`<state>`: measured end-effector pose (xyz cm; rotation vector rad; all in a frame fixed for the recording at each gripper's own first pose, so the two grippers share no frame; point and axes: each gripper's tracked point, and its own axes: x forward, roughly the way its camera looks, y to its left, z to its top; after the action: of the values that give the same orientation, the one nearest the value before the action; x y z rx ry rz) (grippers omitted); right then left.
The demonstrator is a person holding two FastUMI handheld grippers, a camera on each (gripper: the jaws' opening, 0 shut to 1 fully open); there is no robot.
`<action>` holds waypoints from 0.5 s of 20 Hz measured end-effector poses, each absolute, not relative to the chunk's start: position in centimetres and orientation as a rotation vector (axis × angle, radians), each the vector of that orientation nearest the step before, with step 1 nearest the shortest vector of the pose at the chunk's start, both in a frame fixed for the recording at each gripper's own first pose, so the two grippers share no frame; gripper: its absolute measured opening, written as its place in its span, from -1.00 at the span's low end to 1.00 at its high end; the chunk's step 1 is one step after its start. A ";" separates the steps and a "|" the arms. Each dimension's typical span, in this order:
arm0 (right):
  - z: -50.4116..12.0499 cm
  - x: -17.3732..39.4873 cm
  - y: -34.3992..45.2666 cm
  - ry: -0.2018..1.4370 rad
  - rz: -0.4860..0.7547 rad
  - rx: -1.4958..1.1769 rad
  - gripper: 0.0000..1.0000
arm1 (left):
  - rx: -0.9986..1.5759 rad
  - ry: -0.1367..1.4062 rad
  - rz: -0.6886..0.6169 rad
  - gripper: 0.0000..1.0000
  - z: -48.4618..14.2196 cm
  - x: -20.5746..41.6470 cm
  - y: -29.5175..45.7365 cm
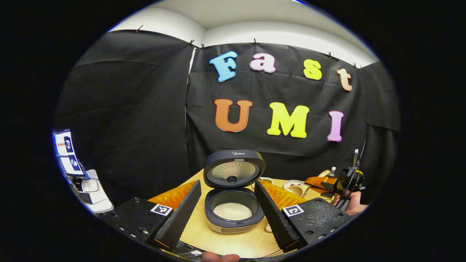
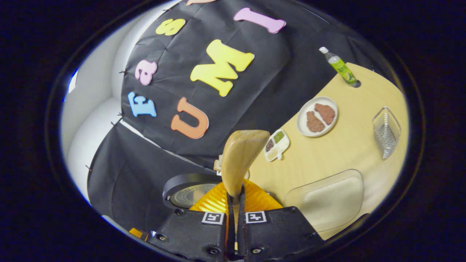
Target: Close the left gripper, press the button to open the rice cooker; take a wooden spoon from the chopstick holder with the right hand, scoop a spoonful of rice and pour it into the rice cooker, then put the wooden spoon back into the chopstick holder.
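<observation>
Rice cooker point(image 1: 233, 193) sits open on the wooden table point(image 1: 204, 233), straight ahead of my left gripper point(image 1: 227, 214), whose two fingers are spread wide with the pot framed between them. Its dark lid point(image 1: 234, 168) stands upright at the far side, the perforated metal inner plate facing me, and a low mound of white rice point(image 1: 232, 211) lies in the black inner pot.

My right gripper point(image 2: 235, 203) is pinching the handle of the wooden spoon point(image 2: 238, 160), fingers pressed close on it; the pale bowl of the spoon rises straight up above them, and I cannot tell whether it carries any rice from this angle. Low and left of the spoon I see the cooker's raised lid.

From the left gripper view I see that same right gripper far right, with a hand point(image 1: 351, 203) holding it near some small dishes, though that part is small and blurred. The right gripper view adds the far end of the table: a compartment snack dish point(image 2: 277, 145), a white plate point(image 2: 317, 116) with two brown pieces, a green bottle point(image 2: 338, 66), a clear ribbed holder point(image 2: 386, 131), and a clear container point(image 2: 327, 198) of pale contents nearest me.
</observation>
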<state>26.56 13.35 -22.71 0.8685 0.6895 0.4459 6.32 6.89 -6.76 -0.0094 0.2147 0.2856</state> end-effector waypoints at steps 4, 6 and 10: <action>-21.9 27.3 19.3 0.670 0.517 0.737 -0.84 | -0.005 0.209 0.347 0.89 -6.9 4.0 8.5; -22.6 27.3 21.7 0.653 0.548 0.630 -0.84 | 0.013 0.221 0.392 0.89 -7.0 2.6 9.8; -24.9 26.9 24.7 0.611 0.570 0.433 -0.84 | 0.008 0.223 0.459 0.90 -7.0 0.4 11.3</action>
<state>26.90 24.66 -24.88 0.4332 0.6109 0.5697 0.44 11.25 -7.01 0.0082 0.2231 0.4593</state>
